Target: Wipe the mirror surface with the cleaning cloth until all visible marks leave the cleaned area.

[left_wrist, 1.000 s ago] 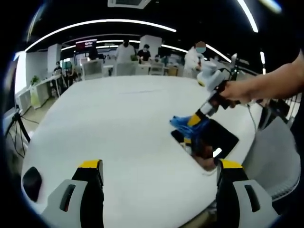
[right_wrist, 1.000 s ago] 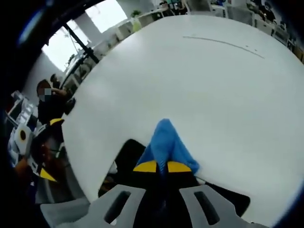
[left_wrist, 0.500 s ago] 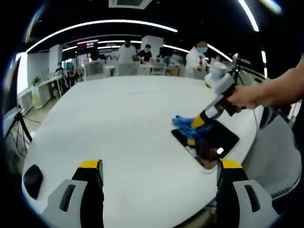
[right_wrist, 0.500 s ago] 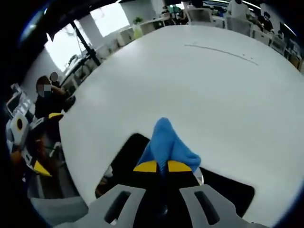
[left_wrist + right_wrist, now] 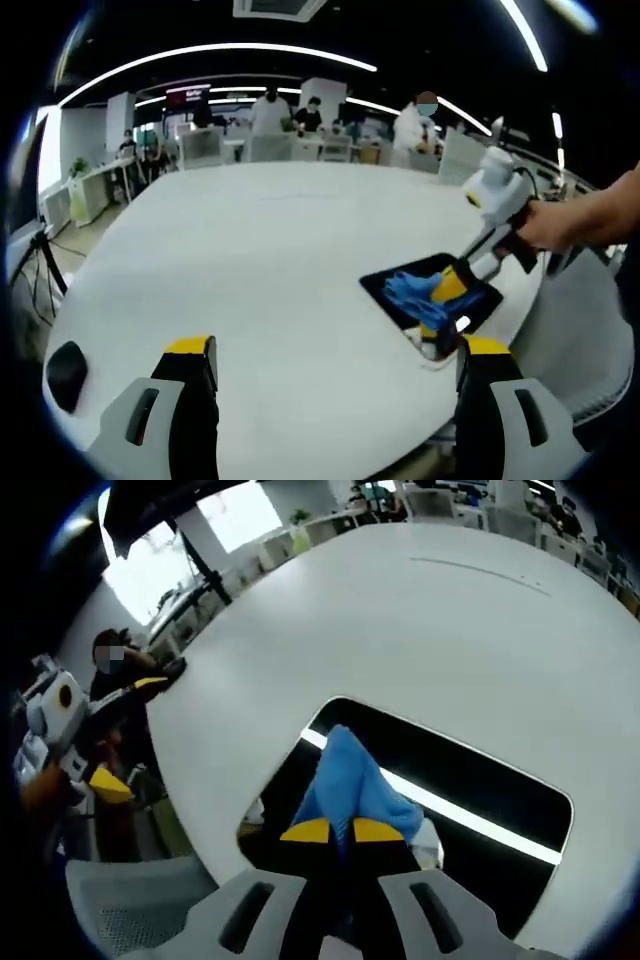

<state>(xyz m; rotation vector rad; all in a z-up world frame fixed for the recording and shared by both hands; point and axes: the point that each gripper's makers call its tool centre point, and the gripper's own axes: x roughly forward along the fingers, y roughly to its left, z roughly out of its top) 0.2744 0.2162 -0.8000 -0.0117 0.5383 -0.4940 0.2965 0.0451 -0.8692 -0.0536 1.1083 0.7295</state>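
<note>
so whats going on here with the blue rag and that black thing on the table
A person is wiping a dark mirror lying flat on a white table. The right hand-held gripper is shut on a blue cleaning cloth and presses it onto the mirror near one corner. The left hand-held gripper hovers open over the table's near edge, holding nothing. Whether marks remain on the glass is too small to tell.

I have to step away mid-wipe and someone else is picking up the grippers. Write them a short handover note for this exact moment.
Right gripper: shut on the blue cloth, cloth over the mirror.
Left gripper: open, holding nothing, above the white table.
The mirror lies flat near the table's edge.
Done: cloth is on the glass.
Left: whether marks remain cannot be told; wipe on and check the surface.
</note>
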